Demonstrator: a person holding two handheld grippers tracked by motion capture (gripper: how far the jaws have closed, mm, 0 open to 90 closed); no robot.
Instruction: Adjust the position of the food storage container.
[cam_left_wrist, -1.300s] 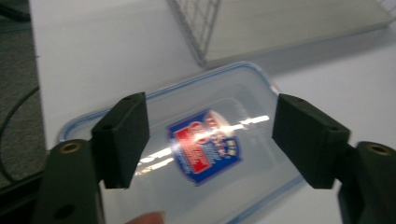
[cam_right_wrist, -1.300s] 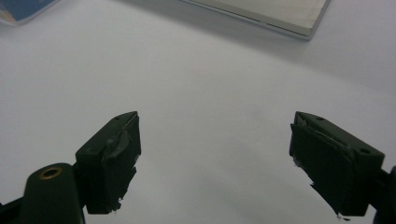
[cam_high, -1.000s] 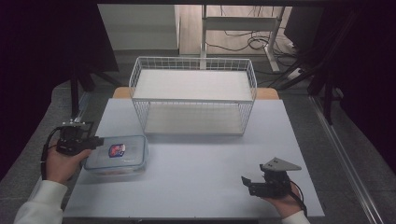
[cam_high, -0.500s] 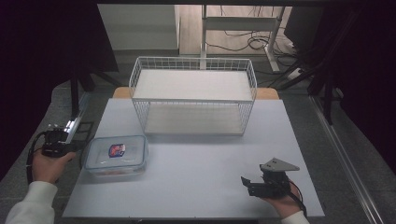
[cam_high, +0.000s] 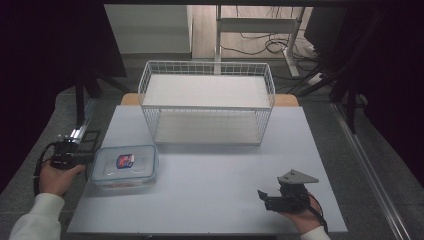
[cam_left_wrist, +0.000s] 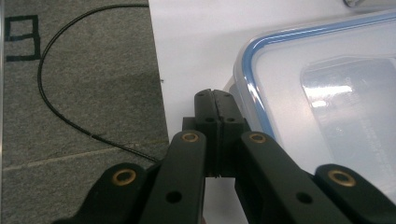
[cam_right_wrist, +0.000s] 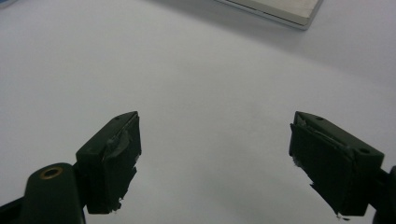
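1. Left gripper (cam_high: 67, 156) sits at nine o'clock, off the white table's (cam_high: 210, 200) edge and over the grey floor (cam_high: 30, 165). In the left gripper view its jaws are pressed flat together with nothing between them.
2. Just past those closed tips, toward three o'clock, lies the clear container (cam_high: 125, 165): blue-rimmed lid, a small red and blue label on top. It rests flat on the table near the left edge. In the left gripper view the lid's corner (cam_left_wrist: 261, 65) is just beside the tips, though I cannot tell whether they touch.
3. A thin black cable (cam_left_wrist: 56, 93) curls over the floor beside that gripper.
4. Right gripper (cam_high: 285, 195) rests at five o'clock on the table, grey plate on top. In the right gripper view its jaws stand wide apart over bare tabletop, holding nothing.
5. At twelve o'clock stands the white wire basket (cam_high: 207, 102), upright at the table's far edge, well apart from both grippers.
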